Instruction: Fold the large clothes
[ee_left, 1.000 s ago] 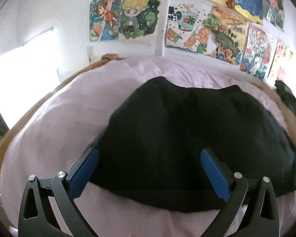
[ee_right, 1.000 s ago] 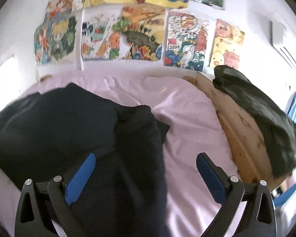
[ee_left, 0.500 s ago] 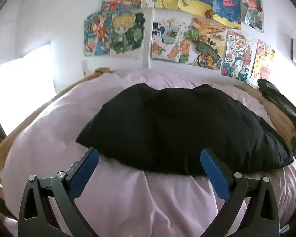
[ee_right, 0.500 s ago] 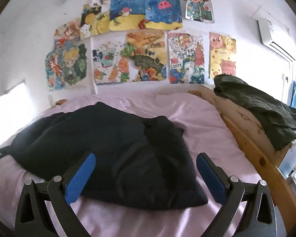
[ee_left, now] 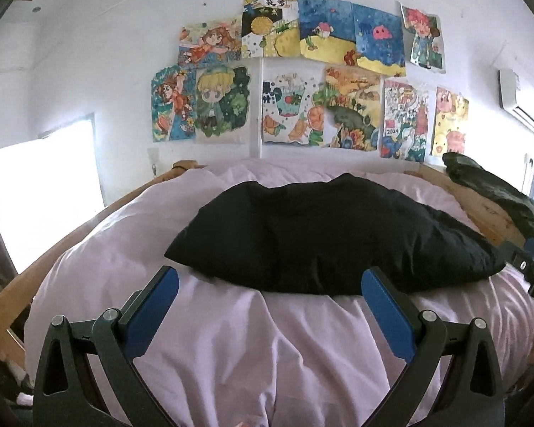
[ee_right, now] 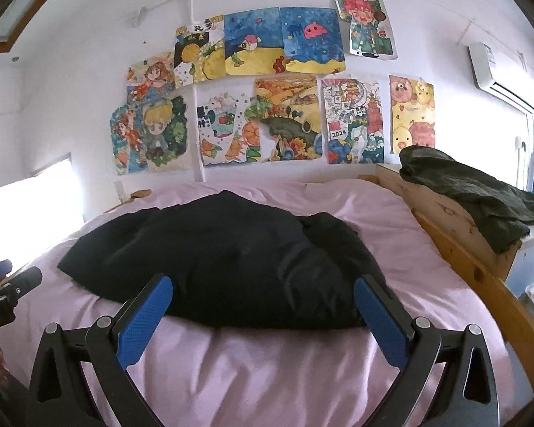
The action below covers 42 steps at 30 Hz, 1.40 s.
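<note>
On the pink-sheeted bed (ee_left: 231, 348) lies the black garment (ee_left: 324, 238), already a plump bundle; it looks soft, limp and light, best pinched at a near corner or hem. Both the left tool (ee_left: 270, 300) and right tool (ee_right: 263, 307) hover wide apart, empty, just short of its near edge.

White wall (ee_left: 89, 71) of drawings (ee_right: 284, 42), wooden bedframe (ee_right: 480, 270), bright window (ee_left: 42, 192)
</note>
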Motion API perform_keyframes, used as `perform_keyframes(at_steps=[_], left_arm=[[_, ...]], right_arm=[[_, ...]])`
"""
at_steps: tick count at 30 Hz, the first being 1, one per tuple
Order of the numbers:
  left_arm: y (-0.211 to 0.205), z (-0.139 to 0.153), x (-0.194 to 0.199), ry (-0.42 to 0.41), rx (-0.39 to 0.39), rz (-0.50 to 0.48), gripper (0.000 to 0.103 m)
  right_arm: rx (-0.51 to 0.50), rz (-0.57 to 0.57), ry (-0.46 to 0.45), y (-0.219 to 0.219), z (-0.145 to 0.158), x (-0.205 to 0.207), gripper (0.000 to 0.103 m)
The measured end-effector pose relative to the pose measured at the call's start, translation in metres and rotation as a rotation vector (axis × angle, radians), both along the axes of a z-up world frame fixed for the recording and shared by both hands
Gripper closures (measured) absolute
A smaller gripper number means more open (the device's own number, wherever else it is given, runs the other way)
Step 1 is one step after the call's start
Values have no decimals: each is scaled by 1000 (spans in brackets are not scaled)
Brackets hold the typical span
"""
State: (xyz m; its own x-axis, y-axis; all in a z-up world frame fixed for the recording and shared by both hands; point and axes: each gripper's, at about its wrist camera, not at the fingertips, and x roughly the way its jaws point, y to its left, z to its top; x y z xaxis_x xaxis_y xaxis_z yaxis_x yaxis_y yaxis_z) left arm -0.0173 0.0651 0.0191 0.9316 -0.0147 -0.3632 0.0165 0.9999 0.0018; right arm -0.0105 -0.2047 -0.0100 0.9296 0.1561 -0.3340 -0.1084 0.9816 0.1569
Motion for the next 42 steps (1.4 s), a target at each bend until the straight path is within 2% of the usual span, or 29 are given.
perform_keyframes(at_steps=[5, 9, 14, 18, 30, 42], left_arm=[[-3, -10, -5, 13, 13, -6, 2], [-2, -14, -2, 45, 15, 9, 2], [2, -24, 4, 77, -10, 18, 2], [4, -32, 8, 122, -55, -10, 2], [-9, -34, 4, 81, 62, -7, 2], [-13, -37, 8, 70, 93, -10, 2]], right_arm=[[19, 6, 33, 13, -11, -7, 0], [-14, 21, 45, 25, -21, -7, 0], [-36, 32, 55, 32, -30, -4, 0], [-35, 37, 62, 33, -36, -1, 0], [-30, 38, 70, 33, -40, 3, 0], [-28, 38, 71, 37, -41, 4, 0]])
